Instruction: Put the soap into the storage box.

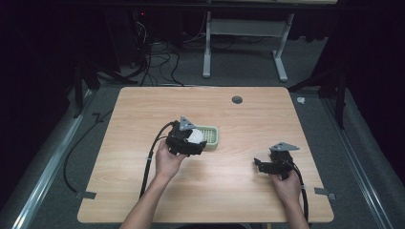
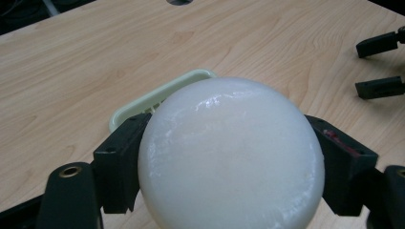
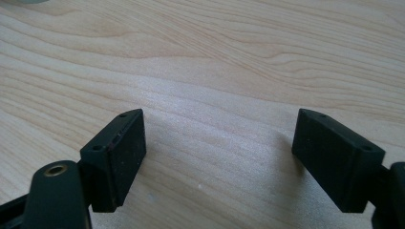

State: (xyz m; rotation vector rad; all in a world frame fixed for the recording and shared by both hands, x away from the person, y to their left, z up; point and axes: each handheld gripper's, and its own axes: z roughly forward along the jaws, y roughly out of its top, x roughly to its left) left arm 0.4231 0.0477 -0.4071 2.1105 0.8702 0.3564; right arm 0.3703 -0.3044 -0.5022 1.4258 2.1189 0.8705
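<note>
White soap bar sits pinched in the left gripper, just above the pale green soap dish; lower it level. Right gripper idles spread at four o'clock on the bench.

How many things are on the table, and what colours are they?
White: 1, the soap, held in the left gripper
Pale green: 1, the tray
Black: 2, the left gripper and the right gripper
Total: 4
</note>
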